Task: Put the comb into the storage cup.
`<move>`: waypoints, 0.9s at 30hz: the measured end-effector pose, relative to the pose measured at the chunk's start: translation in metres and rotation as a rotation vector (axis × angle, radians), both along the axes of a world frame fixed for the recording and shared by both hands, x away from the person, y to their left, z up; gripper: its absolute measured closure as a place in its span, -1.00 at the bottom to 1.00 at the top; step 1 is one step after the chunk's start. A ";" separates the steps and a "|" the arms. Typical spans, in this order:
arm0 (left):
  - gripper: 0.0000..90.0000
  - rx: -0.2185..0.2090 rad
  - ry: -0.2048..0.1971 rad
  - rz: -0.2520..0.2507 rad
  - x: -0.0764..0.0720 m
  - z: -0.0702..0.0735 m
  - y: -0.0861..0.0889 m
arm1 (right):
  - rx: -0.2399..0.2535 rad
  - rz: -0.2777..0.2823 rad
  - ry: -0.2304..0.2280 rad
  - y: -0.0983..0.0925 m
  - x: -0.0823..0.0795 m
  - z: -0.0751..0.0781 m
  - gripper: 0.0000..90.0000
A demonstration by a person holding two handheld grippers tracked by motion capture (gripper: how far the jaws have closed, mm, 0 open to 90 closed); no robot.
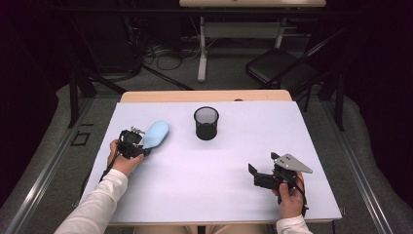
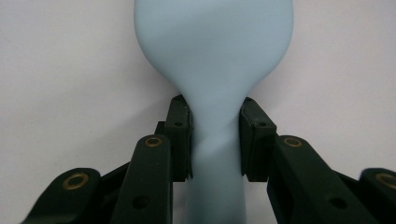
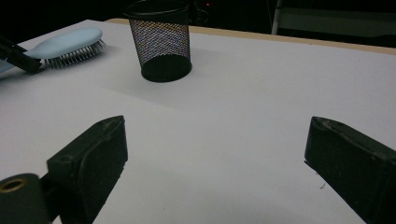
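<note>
Hairbrush [image 2: 212,56] likely light, stiff plastic, smooth and maybe slippery; neck of handle best hold. Pale blue, oval head, bristles down, lay at table's [image 1: 204,195] left near mesh cup [image 1: 206,123]. Left gripper [image 2: 215,135] pinched on handle neck. Right gripper [image 3: 215,154] spread wide, empty.

The hairbrush [image 2: 212,56] looks smooth matt plastic, the cup [image 1: 206,124] black wire mesh, the tabletop [image 1: 204,175] matt.

A black mesh cup [image 1: 206,123] stands upright on the white table [image 1: 219,170].
</note>
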State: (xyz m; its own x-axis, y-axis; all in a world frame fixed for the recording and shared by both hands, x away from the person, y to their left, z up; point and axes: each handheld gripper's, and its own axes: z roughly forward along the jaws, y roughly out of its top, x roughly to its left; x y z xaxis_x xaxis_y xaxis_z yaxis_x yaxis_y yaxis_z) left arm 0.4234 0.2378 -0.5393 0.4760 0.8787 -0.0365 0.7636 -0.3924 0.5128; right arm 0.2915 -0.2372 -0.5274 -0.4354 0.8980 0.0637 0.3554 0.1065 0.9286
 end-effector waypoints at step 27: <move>0.54 -0.050 -0.087 0.021 -0.006 0.015 0.001 | -0.003 0.001 0.003 0.001 0.001 -0.001 -0.88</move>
State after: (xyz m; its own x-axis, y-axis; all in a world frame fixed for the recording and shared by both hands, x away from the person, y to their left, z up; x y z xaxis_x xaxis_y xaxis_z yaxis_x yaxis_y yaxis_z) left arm 0.4176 0.2393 -0.5245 0.4609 0.8866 -0.0399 0.7233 -0.3492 0.5958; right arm 0.2923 -0.2366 -0.5283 -0.4356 0.8980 0.0622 0.3586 0.1098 0.9270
